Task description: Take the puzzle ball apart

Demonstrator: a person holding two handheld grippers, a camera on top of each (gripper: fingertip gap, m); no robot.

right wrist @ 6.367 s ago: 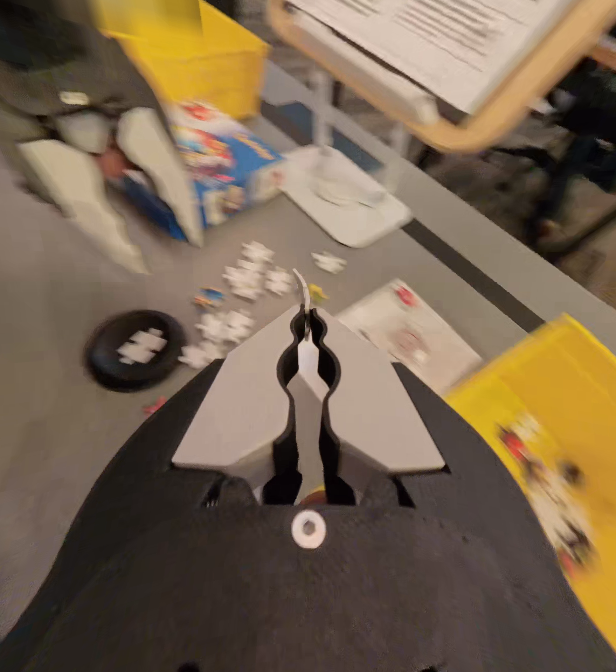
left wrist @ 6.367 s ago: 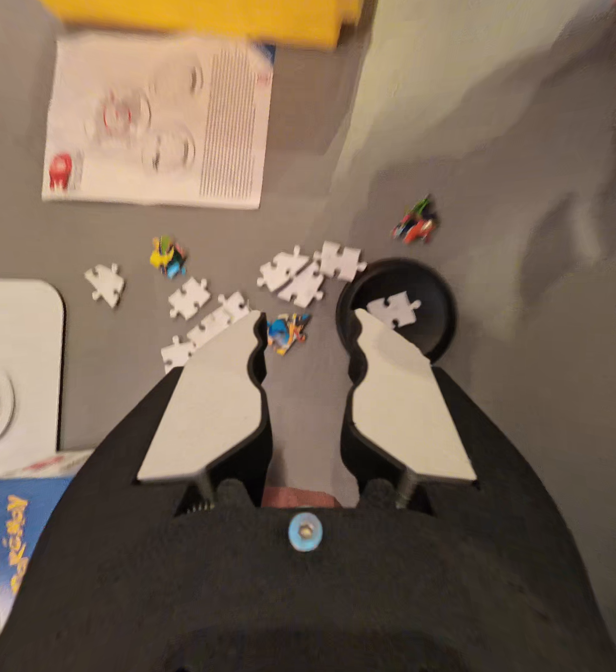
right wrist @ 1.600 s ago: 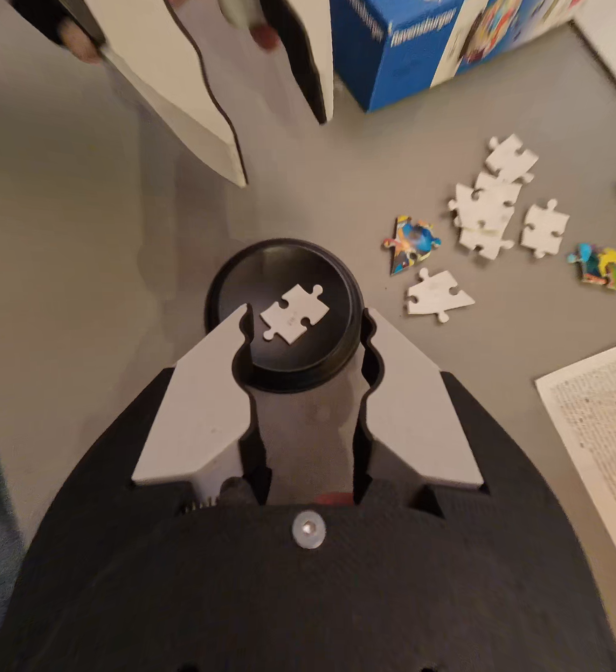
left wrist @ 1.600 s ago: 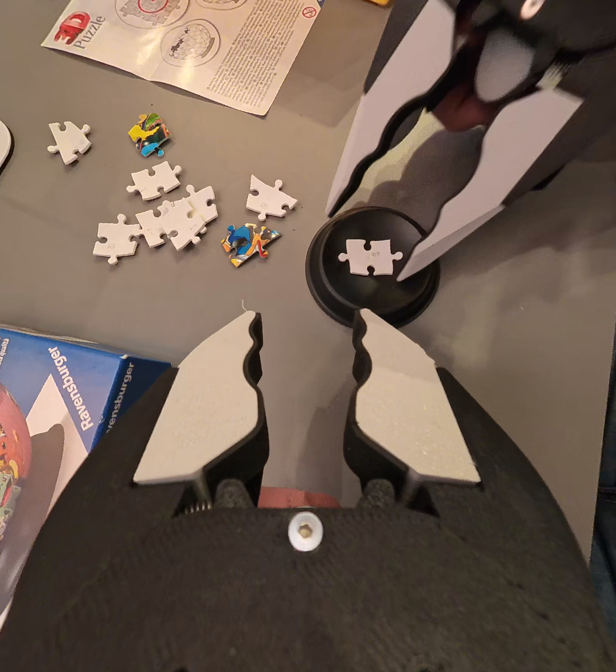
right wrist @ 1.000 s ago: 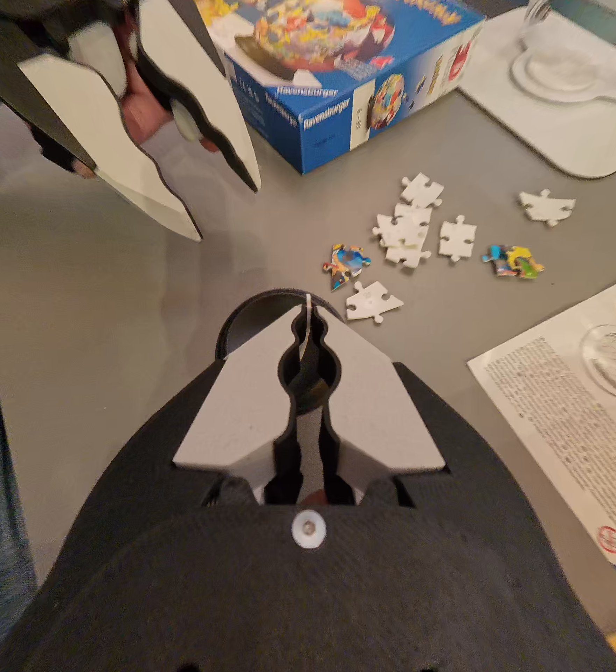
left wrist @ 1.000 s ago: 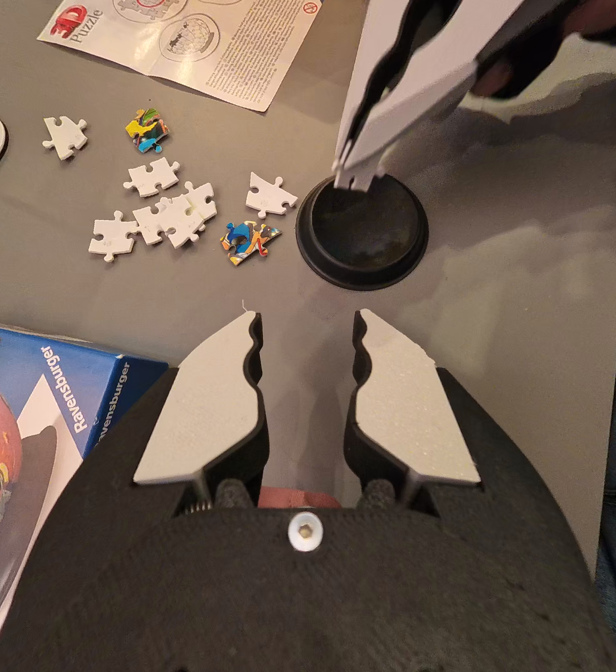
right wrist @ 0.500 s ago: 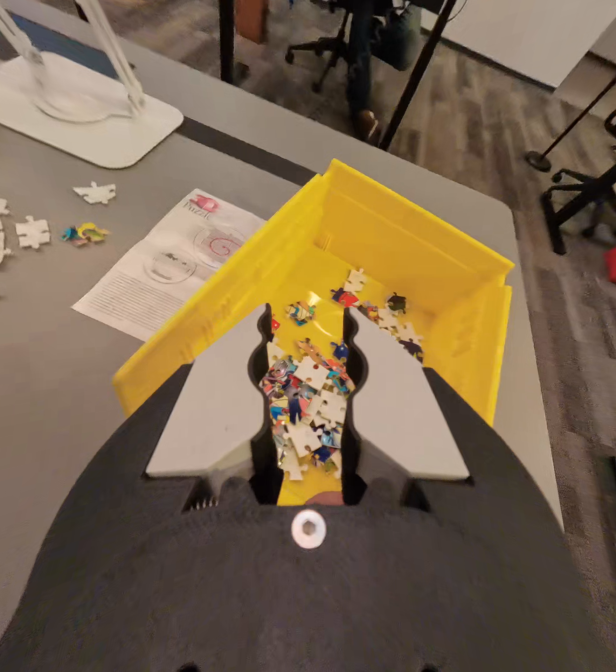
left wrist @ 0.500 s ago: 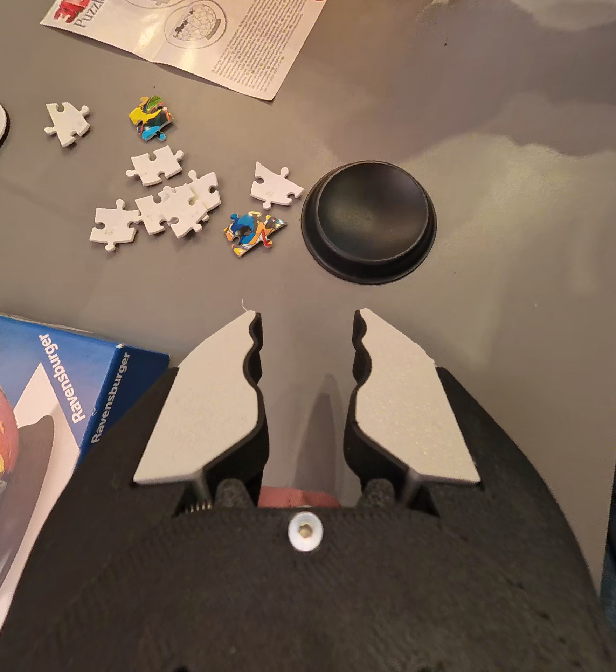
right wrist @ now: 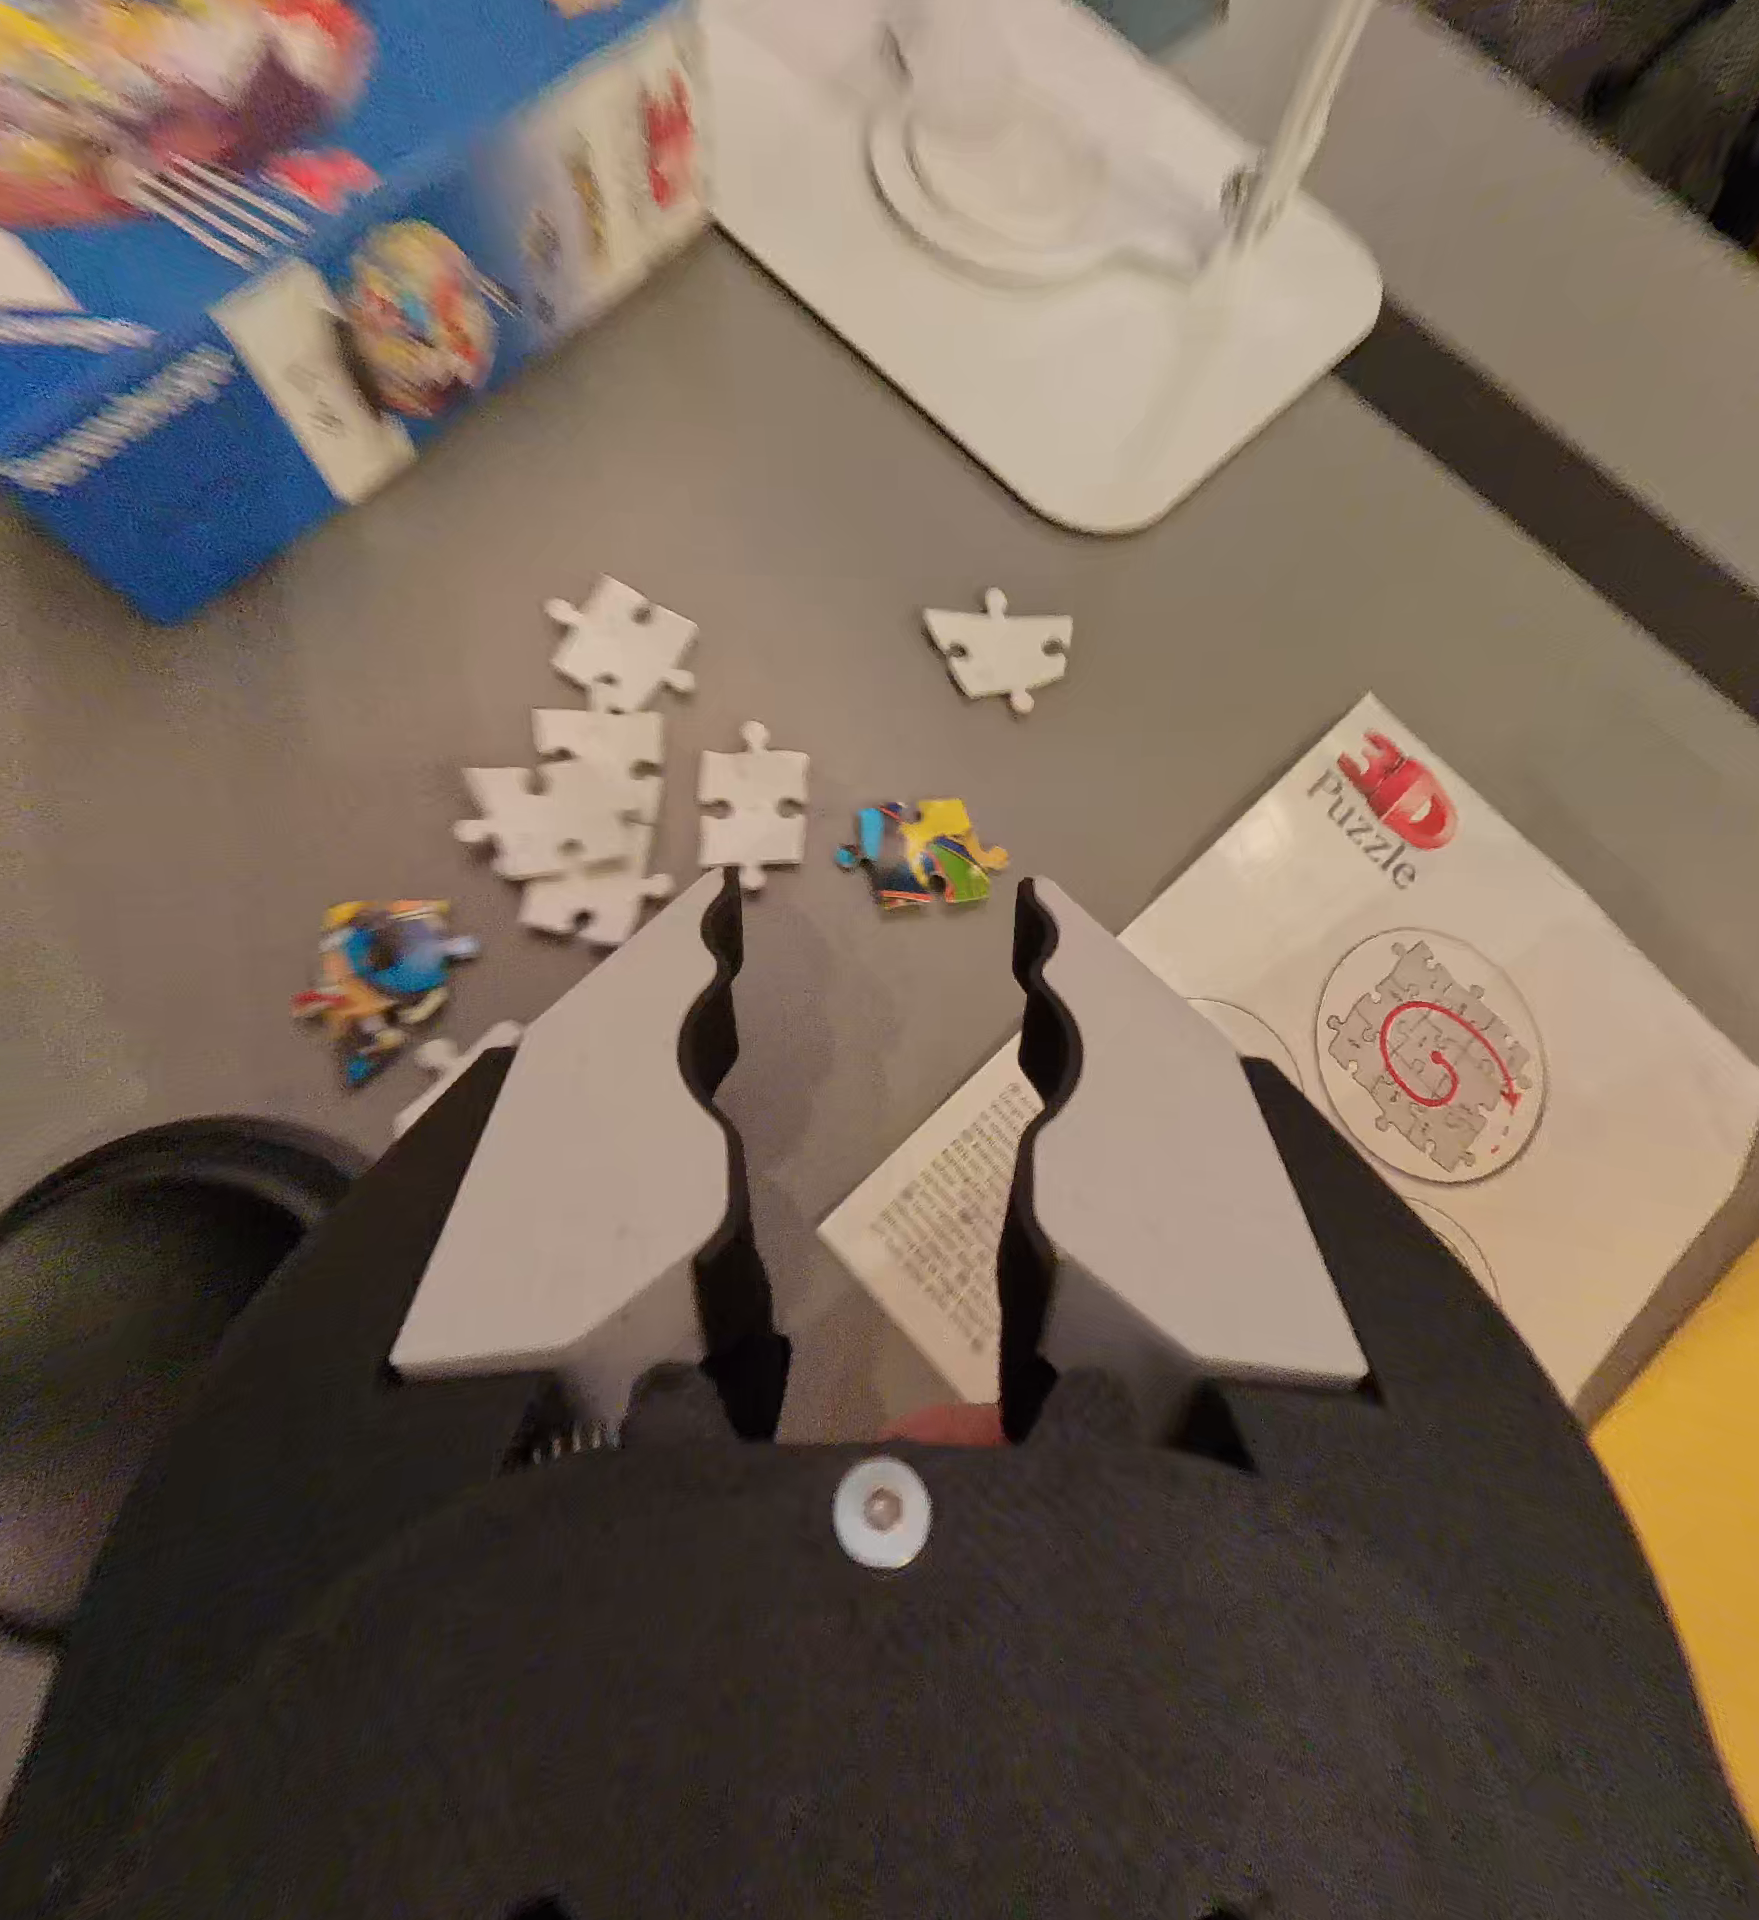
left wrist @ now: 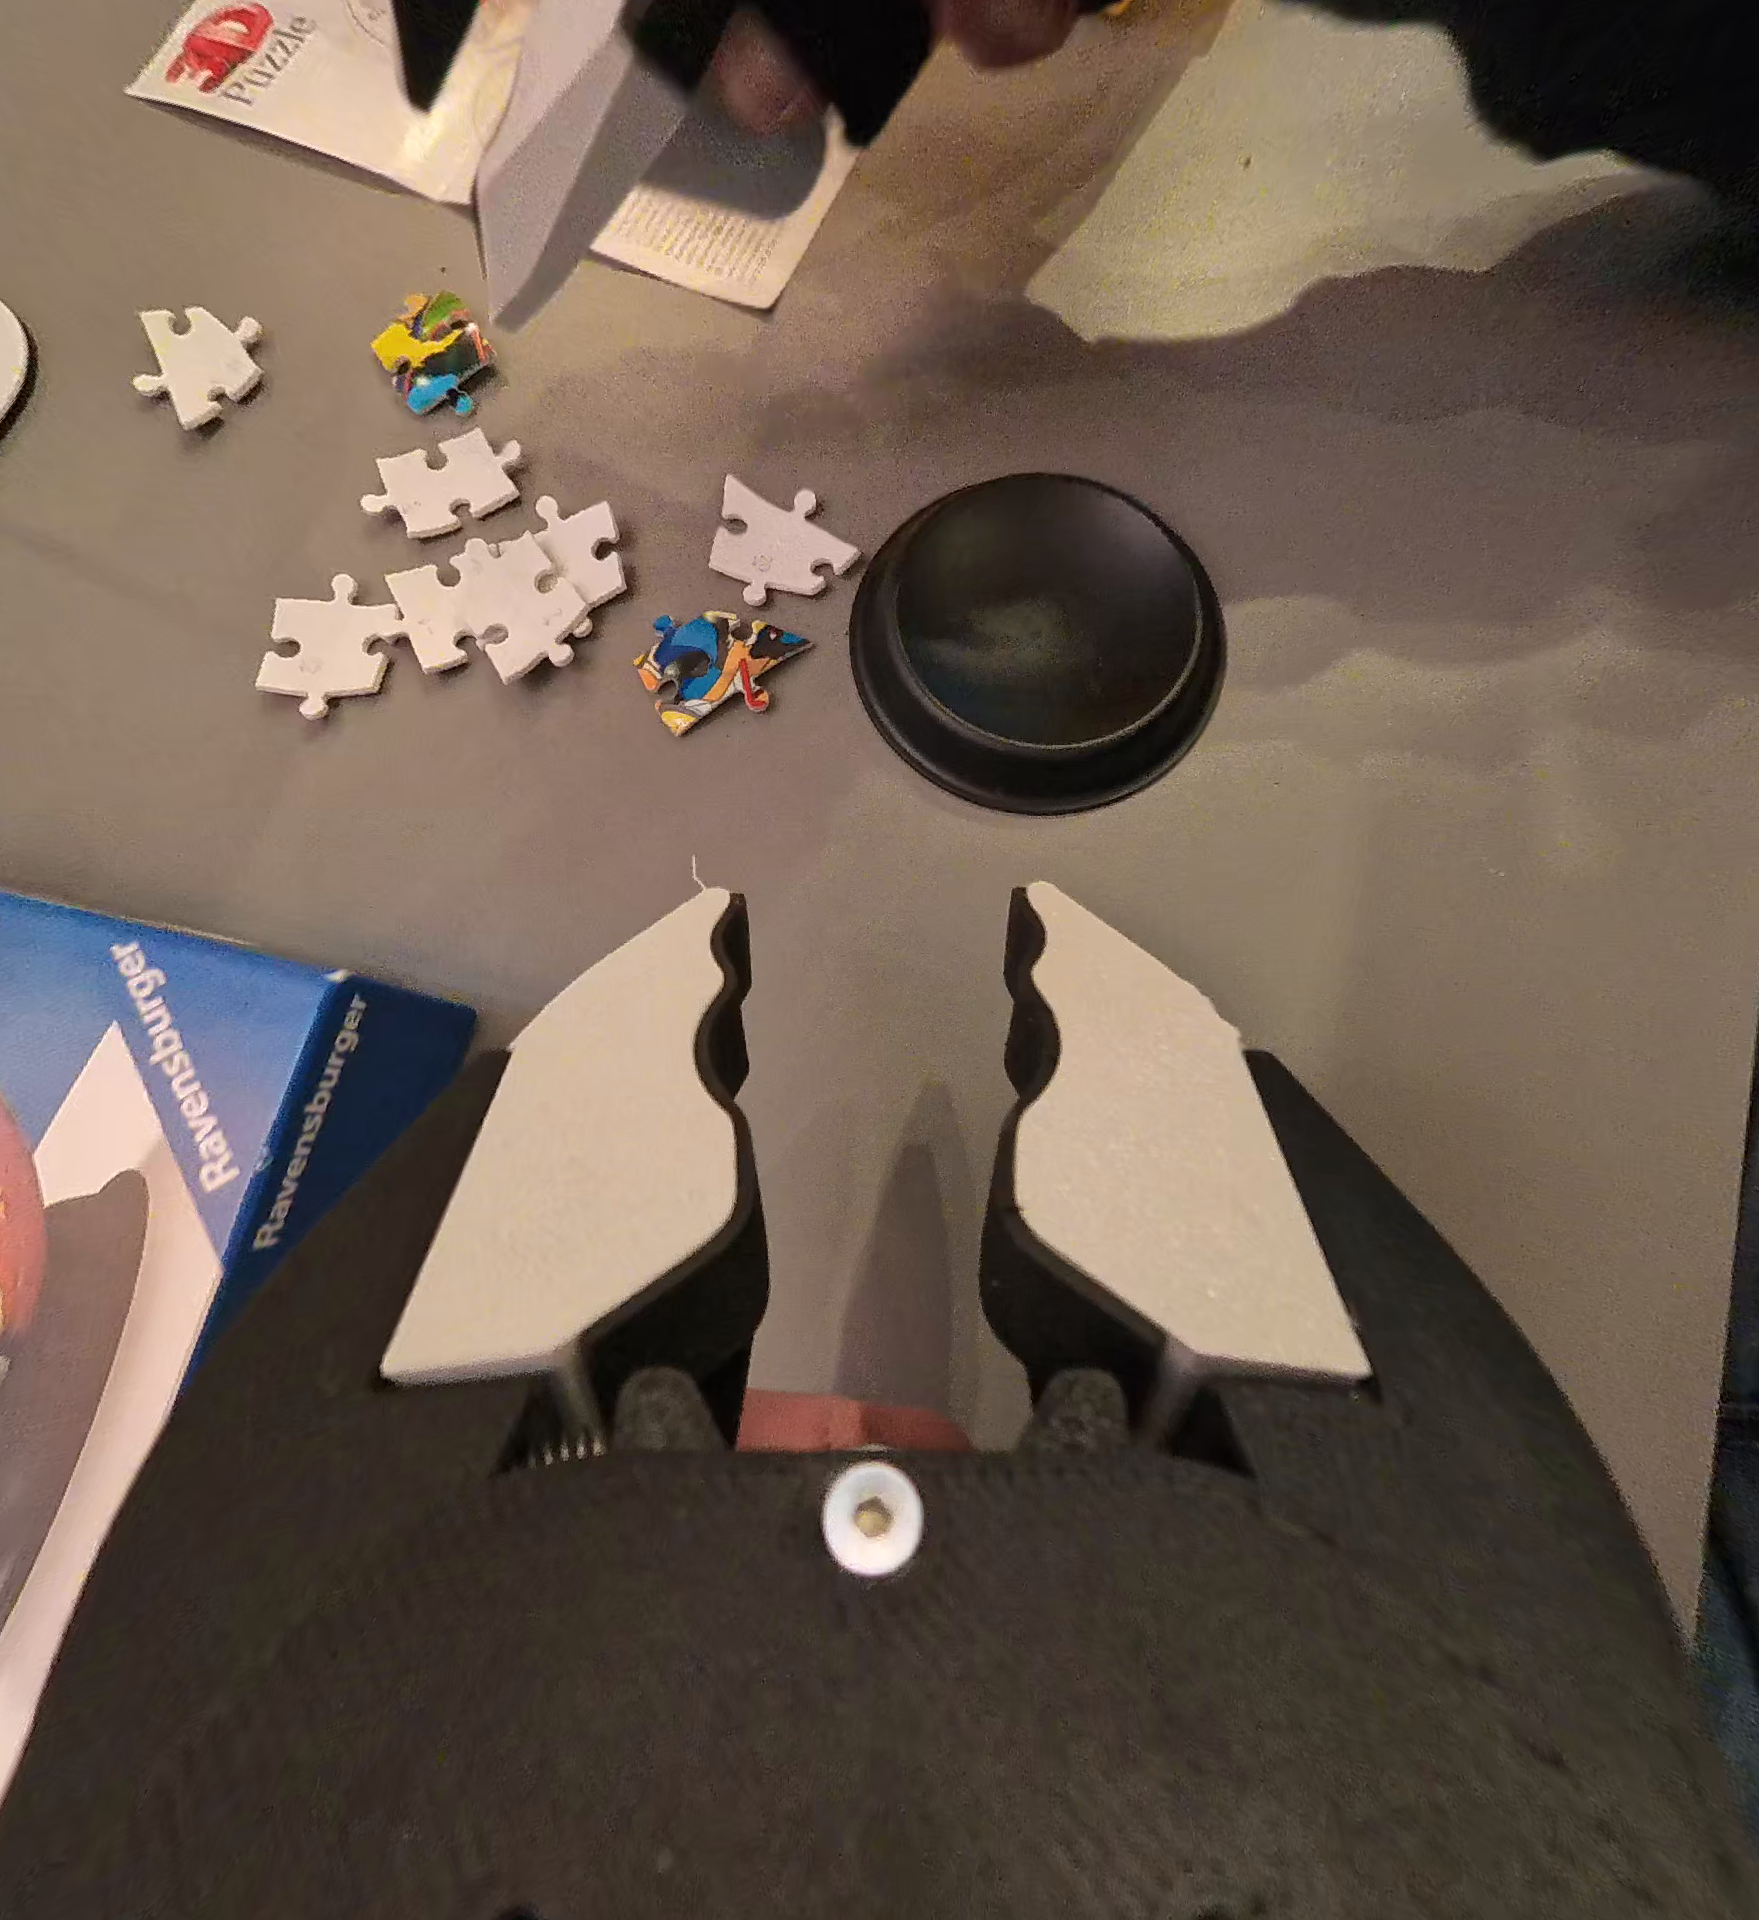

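Showing white lettering along two adjoining side faces of the blue box [left wrist: 262, 1122], lying just left of the left claw [left wrist: 875, 899]. Bearing a red-and-grey heading at one corner, a red spiral-arrow diagram and a block of fine print too small for reading: the white leaflet [right wrist: 1374, 1039], lying right of and partly beneath the right claw [right wrist: 870, 894]. Carrying a faint tiny mark, not legible: the white puzzle piece [left wrist: 773, 540], ahead and left of the left claw.
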